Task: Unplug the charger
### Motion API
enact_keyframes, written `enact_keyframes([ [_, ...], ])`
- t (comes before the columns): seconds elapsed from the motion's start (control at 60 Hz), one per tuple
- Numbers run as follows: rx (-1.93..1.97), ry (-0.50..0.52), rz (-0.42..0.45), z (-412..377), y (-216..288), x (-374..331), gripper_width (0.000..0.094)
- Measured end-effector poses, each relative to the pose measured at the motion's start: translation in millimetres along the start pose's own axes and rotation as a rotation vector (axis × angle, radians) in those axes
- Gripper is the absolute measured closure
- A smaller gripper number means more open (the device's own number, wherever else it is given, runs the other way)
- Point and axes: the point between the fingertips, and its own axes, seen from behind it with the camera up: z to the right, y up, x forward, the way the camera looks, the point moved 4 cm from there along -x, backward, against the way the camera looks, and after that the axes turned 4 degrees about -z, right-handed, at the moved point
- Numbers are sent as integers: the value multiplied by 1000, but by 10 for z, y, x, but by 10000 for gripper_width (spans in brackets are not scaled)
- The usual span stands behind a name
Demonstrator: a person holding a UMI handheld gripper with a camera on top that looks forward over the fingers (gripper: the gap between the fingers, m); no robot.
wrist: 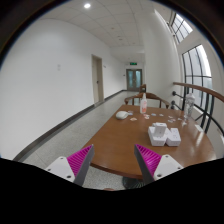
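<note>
Hovering above the near edge of a brown wooden surface (115, 150), the gripper (113, 160) has its jaws spread wide with nothing between them; pink pads (148, 157) face each other across bare wood. Just beyond the right finger sit white blocks (165, 135), probably the charger and its socket strip, though too small to tell which is which or to see a cable. Judging by looks: small, light, rigid plastic, smooth-sided, so likely slippery; best gripped across the flat sides of the plug body, pulled straight out, with the strip apt to lift. Farther back a bottle (143, 104) and a white item (122, 114), then chairs (135, 97), windows (200, 70), and a corridor door (132, 79).
</note>
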Motion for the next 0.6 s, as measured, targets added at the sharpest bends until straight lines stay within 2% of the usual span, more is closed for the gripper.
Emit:
enact_keyframes([
  [0.383, 63, -223, -39, 1594, 165, 842, 118],
  [0.533, 96, -265, -63, 2096, 223, 1378, 178],
  [0.6, 112, -261, -51, 2142, 272, 1514, 266],
])
